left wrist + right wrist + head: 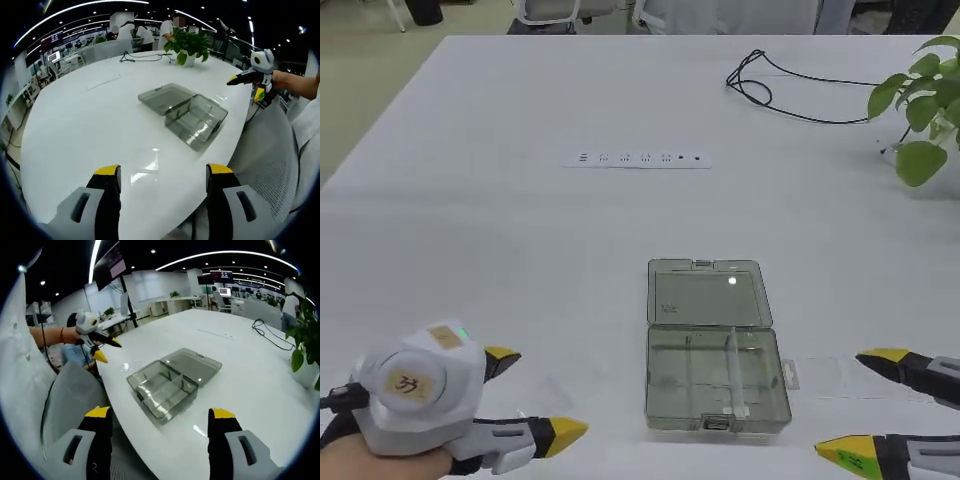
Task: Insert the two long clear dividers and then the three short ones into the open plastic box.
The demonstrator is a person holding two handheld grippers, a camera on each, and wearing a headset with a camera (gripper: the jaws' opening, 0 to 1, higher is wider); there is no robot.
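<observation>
Table [520, 230]: box [715, 375] btwn L-tool [548, 392], R-tool [844, 403]

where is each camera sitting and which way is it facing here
Head view: on the headset, looking forward and down across the table at the open plastic box; the left claw and right claw show, both open.
Left gripper view: rides the left claw, facing rightward across the table edge to the box; own jaws below, right claw and a forearm beyond.
Right gripper view: rides the right claw, facing leftward to the box; own jaws below, left claw beyond.
Shared: both gripper views see the box and the plant.
</observation>
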